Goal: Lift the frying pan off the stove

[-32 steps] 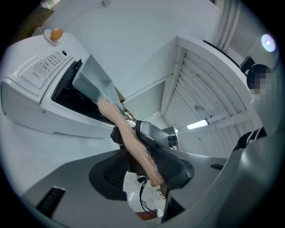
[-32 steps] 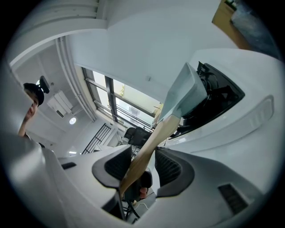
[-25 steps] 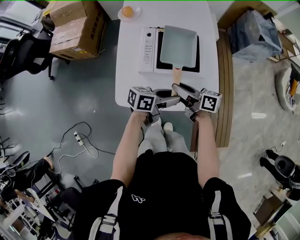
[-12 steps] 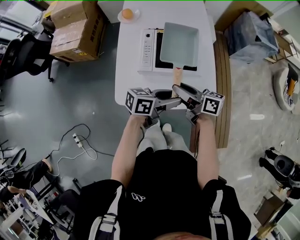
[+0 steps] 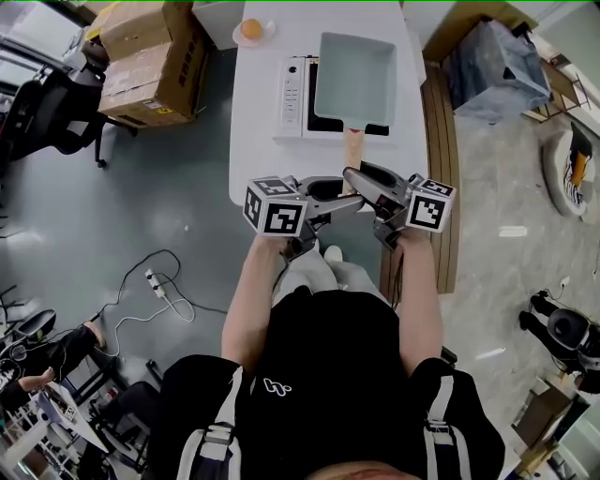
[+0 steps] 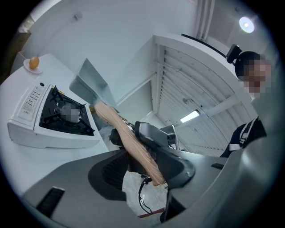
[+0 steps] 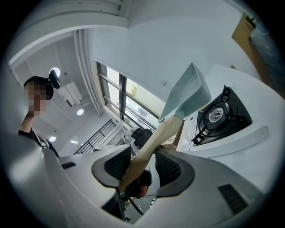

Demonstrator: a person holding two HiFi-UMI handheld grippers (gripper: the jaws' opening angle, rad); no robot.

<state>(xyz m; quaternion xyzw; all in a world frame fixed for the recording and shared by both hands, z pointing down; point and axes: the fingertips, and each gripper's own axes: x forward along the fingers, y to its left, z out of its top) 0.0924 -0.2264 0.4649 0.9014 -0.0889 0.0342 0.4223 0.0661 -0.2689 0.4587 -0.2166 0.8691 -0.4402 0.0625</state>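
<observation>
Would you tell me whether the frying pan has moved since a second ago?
Yes: the frying pan has risen; it looks larger and now overhangs the stove's far edge.

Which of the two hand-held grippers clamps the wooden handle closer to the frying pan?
The right hand-held gripper; the left hand-held gripper clamps the handle nearer its free end.

At the far end of the white surface [image 5: 272,169] we see a small dish [image 5: 238,34] holding a round orange-brown thing, perhaps an egg [image 5: 252,27]. In the upper left, two cardboard boxes [image 5: 155,70] sit close together on the grey floor [image 5: 141,187], with a black office chair [image 5: 42,108] just beside them. Lower down, a white power strip [image 5: 153,276] lies among looping black cables [image 5: 178,300]. A wooden platform [image 5: 448,169] runs along the surface's right side, with a grey-blue covered bin [image 5: 492,66] near its far end.
</observation>
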